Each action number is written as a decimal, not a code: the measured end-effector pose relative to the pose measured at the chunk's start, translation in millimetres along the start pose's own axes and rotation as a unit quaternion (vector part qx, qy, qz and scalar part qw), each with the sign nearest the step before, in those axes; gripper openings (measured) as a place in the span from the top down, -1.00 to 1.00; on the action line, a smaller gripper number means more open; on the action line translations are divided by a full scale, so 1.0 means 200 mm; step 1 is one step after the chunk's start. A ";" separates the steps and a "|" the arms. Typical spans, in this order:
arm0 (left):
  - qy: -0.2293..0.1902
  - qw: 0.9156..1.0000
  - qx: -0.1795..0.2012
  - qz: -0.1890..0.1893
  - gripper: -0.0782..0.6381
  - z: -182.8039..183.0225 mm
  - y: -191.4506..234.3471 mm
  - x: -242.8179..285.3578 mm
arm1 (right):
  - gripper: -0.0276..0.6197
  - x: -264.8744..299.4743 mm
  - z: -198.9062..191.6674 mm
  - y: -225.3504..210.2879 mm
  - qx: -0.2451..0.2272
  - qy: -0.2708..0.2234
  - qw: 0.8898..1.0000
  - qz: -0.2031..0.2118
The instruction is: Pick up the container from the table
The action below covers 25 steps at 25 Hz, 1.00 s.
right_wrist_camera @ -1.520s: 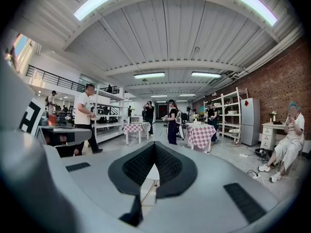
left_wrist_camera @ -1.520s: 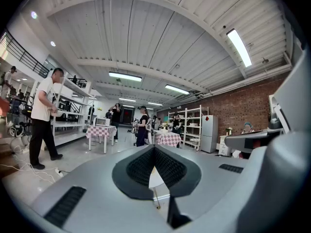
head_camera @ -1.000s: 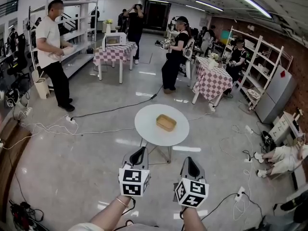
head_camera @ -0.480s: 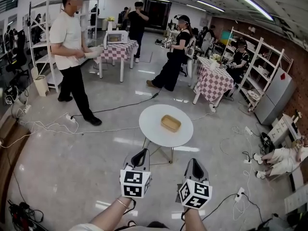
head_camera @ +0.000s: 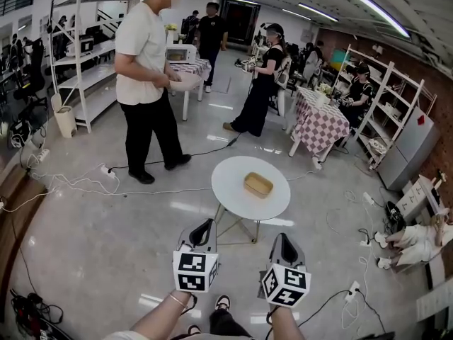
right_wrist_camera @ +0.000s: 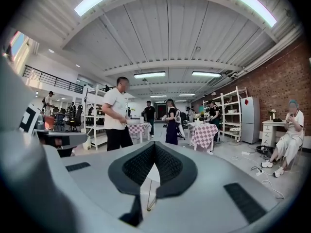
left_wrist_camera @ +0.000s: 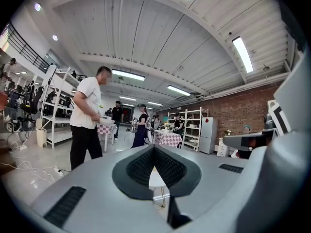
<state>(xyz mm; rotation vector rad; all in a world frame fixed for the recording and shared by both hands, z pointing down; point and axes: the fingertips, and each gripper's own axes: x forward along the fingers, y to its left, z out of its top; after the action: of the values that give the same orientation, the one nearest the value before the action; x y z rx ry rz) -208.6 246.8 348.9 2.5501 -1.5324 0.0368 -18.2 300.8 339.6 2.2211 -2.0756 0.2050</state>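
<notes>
A shallow tan container [head_camera: 258, 185] lies on a small round white table [head_camera: 233, 190] in the middle of the head view. Both grippers are held side by side short of the table, pointing toward it and well apart from the container. My left gripper [head_camera: 205, 226] is shut with nothing between its jaws; in the left gripper view its pads [left_wrist_camera: 141, 166] meet at the tip. My right gripper [head_camera: 282, 239] is also shut and empty, with its pads [right_wrist_camera: 170, 164] touching in the right gripper view. A sliver of the white table [right_wrist_camera: 151, 174] shows through the gap behind the closed tips.
A person in a white shirt [head_camera: 145, 55] stands just left of the table holding a bowl. Cables [head_camera: 78, 186] trail over the floor at left. Checkered tables [head_camera: 320, 125], shelving [head_camera: 386, 112] and other people stand beyond. A seated person [head_camera: 417, 232] is at right.
The table and container have come closer as I stepped forward. The person in the white shirt has walked from the far left toward the table. Both grippers stay shut.
</notes>
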 end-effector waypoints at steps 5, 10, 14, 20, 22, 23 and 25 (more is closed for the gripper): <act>0.005 1.000 -0.008 0.006 0.75 -0.01 0.03 0.02 | 0.84 0.04 0.01 0.03 -0.004 0.005 1.000 0.015; 0.006 1.000 0.001 0.001 0.75 -0.04 0.00 0.05 | 0.84 0.07 -0.01 0.00 -0.007 0.008 1.000 0.011; 0.007 1.000 -0.005 -0.003 0.75 -0.03 -0.01 0.11 | 0.84 0.11 -0.02 -0.04 -0.008 0.011 1.000 0.005; 0.011 1.000 0.008 -0.028 0.75 -0.03 -0.07 0.25 | 0.84 0.23 -0.01 -0.12 0.015 0.004 1.000 -0.005; 0.012 0.999 0.018 -0.034 0.75 -0.02 -0.08 0.31 | 0.84 0.29 0.00 -0.14 0.019 0.002 1.000 -0.004; 0.013 0.999 0.022 -0.035 0.75 -0.01 -0.08 0.35 | 0.84 0.33 0.00 -0.16 0.021 0.002 1.000 -0.004; 0.012 0.999 0.026 -0.034 0.75 0.00 -0.09 0.44 | 0.84 0.41 0.00 -0.21 0.026 0.004 1.000 -0.005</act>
<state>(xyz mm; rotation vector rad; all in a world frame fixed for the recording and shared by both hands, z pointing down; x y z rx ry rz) -151.6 178.7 356.4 2.6301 -1.4536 0.1007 28.7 222.4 353.8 2.2555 -2.0771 0.2707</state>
